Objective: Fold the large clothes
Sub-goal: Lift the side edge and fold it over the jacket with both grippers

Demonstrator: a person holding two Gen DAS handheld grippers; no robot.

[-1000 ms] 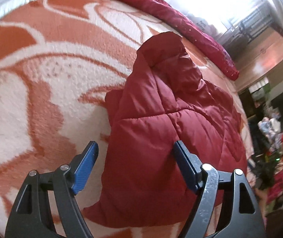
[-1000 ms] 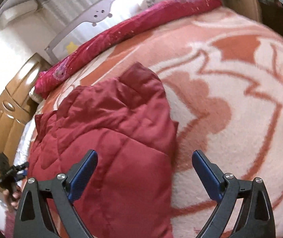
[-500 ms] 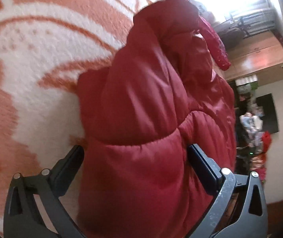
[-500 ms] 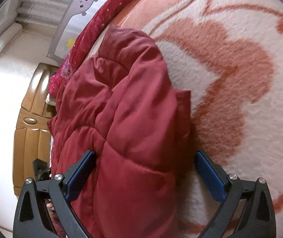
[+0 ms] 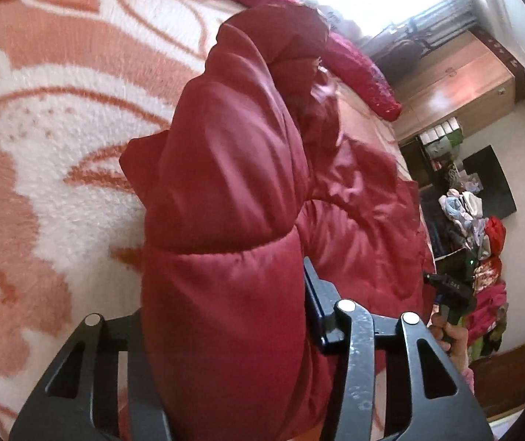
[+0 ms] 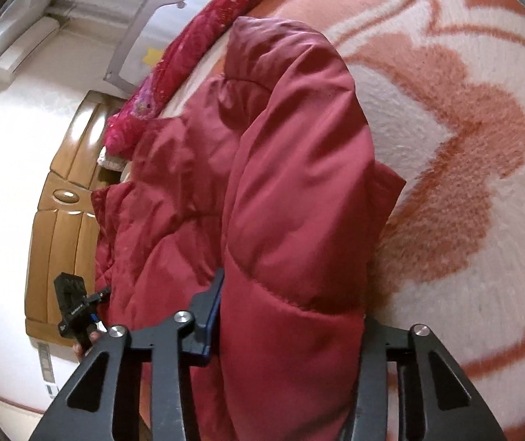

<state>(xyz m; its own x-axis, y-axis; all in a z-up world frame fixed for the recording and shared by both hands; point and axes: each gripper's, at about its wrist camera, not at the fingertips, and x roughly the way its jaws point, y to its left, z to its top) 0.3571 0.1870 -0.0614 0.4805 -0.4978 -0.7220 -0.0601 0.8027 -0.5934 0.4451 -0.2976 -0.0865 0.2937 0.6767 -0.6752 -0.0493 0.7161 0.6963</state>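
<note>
- A second ago both our grippers hung spread wide above the red puffer jacket (image 5: 233,191); half a second ago each straddled a padded edge with the fingers apart.
- Now our left gripper (image 5: 225,334) is clamped on a thick quilted fold low in the middle of its frame; the blue pad (image 5: 315,305) of one finger presses into the right side of the bundle, and the other finger is buried behind the fabric.
- Our right gripper (image 6: 288,338) has pinched down in the same way on the jacket (image 6: 292,202); its blue pad (image 6: 213,316) bites the left side of the fold at lower centre.
- The jacket lies on the orange-and-white blanket (image 5: 42,169), filling the centre of both views, its far end humped toward the top of the frame. In the right view the blanket (image 6: 475,183) fills the right half.
- Each gripper shows in the other's view: the right one (image 5: 450,294) at the lower right, the left one (image 6: 75,305) at the lower left.
- We judge the grasp to be made on both sides, so lifting and carrying this edge over is the next call. The padding is bulky and slick, so it may slip.
</note>
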